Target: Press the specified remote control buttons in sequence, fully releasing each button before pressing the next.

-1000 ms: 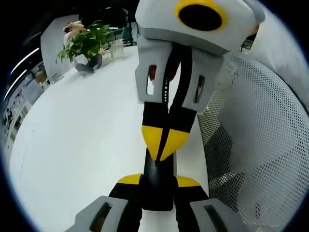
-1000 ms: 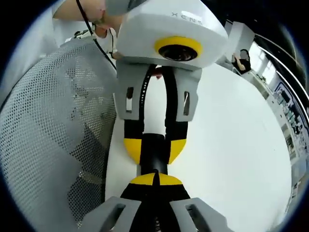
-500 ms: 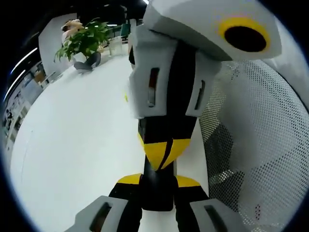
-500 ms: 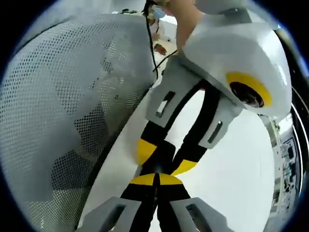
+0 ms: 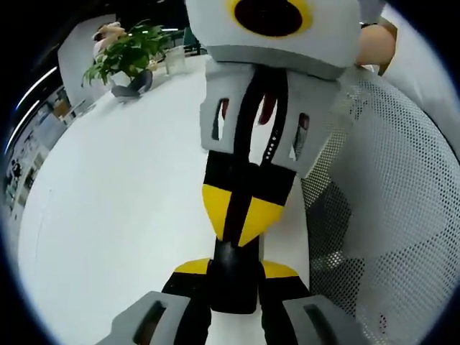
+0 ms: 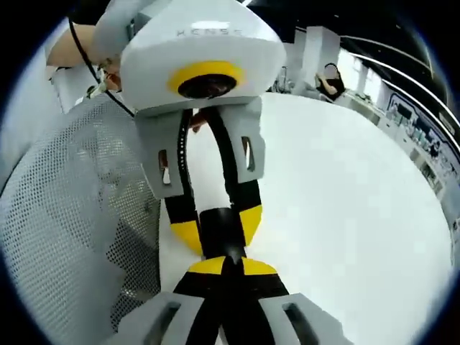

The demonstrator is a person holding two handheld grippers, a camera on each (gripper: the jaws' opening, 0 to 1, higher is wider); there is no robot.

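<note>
While left gripper (image 5: 235,277) clamps remote (image 5: 233,282), mesh chair (image 5: 388,215) alongside

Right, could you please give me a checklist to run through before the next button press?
1. Remote clamped in the left gripper: ok.
2. Right gripper shut to a point for pressing: ok.
3. Right gripper lifted off the remote, button released: cannot tell; its tips sit at the remote's end.
4. Right button under the tips: cannot tell, the buttons are hidden.
5. Remote visible in both views: ok.
6. Remote over the table, off the mesh chair: ok.
</note>
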